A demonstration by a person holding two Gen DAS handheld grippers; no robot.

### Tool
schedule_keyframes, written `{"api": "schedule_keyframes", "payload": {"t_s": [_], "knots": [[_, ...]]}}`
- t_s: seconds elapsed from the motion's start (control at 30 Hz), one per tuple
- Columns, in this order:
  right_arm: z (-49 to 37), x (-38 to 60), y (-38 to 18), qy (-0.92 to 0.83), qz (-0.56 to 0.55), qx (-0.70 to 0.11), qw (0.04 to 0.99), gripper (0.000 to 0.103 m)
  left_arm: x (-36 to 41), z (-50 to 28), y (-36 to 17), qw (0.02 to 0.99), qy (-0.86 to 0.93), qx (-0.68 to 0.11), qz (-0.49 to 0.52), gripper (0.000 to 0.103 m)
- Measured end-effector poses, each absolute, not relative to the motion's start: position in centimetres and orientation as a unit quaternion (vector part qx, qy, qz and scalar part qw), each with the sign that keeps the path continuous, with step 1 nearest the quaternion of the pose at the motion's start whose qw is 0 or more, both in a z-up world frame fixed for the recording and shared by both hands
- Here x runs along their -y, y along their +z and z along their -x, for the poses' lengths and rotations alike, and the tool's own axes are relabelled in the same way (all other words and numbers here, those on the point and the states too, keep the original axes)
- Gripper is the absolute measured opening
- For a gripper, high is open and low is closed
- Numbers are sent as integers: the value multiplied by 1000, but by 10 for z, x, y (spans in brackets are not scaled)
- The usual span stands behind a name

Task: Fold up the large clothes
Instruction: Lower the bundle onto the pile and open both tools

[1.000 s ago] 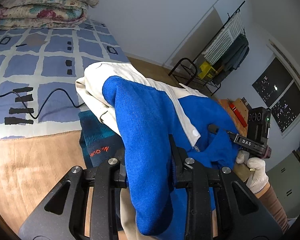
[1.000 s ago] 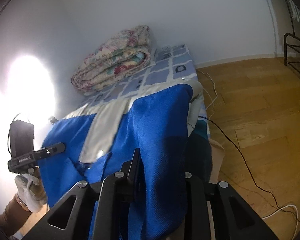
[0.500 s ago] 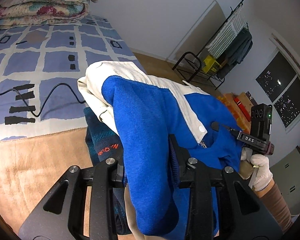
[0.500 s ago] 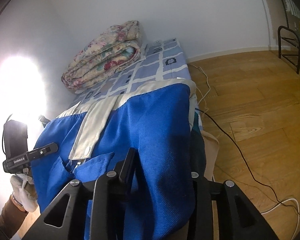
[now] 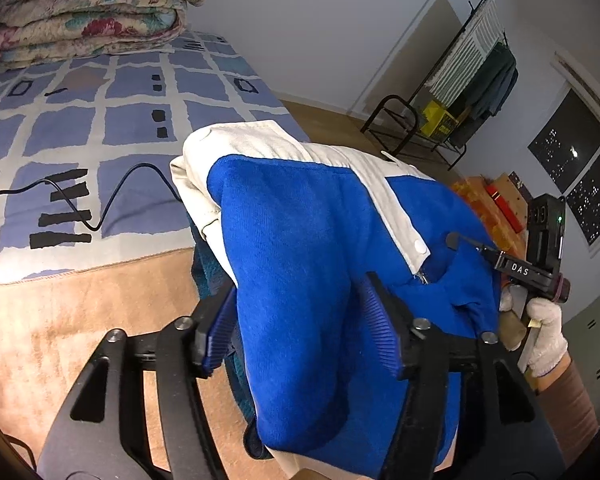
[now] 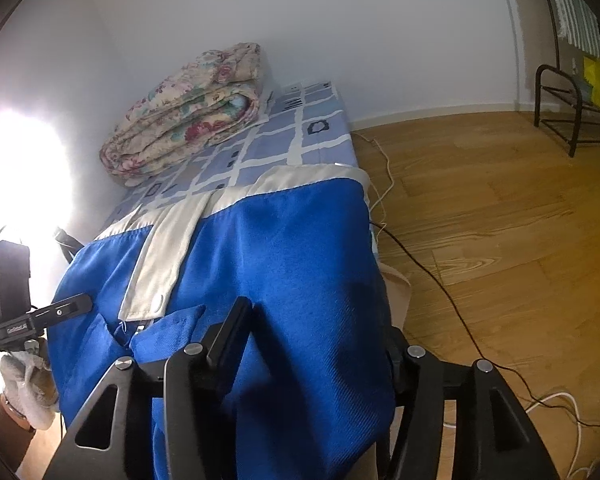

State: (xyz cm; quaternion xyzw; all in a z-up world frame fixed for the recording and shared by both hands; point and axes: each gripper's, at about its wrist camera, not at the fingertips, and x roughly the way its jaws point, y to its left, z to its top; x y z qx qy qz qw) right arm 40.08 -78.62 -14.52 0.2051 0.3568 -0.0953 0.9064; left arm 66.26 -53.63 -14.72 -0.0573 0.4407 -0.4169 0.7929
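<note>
Both grippers are on the blue-and-cream jacket (image 5: 300,232) here, and it lies draped across the near end of the bed (image 5: 112,120), piled on a dark teal garment (image 5: 206,268) just beneath it. The left gripper (image 5: 296,328) has its ribbed fingers standing apart, the blue fabric bulging loose between them rather than pinched; the right gripper (image 6: 316,340) looks spread too, cloth filling the gap, though its right finger is hidden behind the jacket, so a grip there can't be ruled out. This fabric looks thick, soft and floppy: it will sag and slide off a shallow bite, so the firmer cream placket (image 6: 168,256) with its snap, or a seamed hem, seems the better hold. Room to work? Beyond the jacket the bed's checked cover lies flat up to the folded floral quilt (image 6: 188,116) at the far end. A black cable (image 5: 112,196) snakes across the cover left of the jacket, a possible snag. To the right of the bed the edge drops to wooden floor (image 6: 500,220) strewn with more cables.
</note>
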Motion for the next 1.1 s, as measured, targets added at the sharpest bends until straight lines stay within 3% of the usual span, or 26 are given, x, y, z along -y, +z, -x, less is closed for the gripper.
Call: {"api": "schedule_keyframes", "payload": {"t_s": [0.13,0.73,1.1], "knots": [[-398,784,-140,-115,-196,-355,907,72,536,-661,-146,794,-416,-441,51,80],[-382,773,-122,-137,-205,-334,910,94,524,-643,-136,794,-413,-443,46,81],[-351,752,-99,-151,-207,-309,916,98,508,-612,-118,802,-418,-425,29,81]]}}
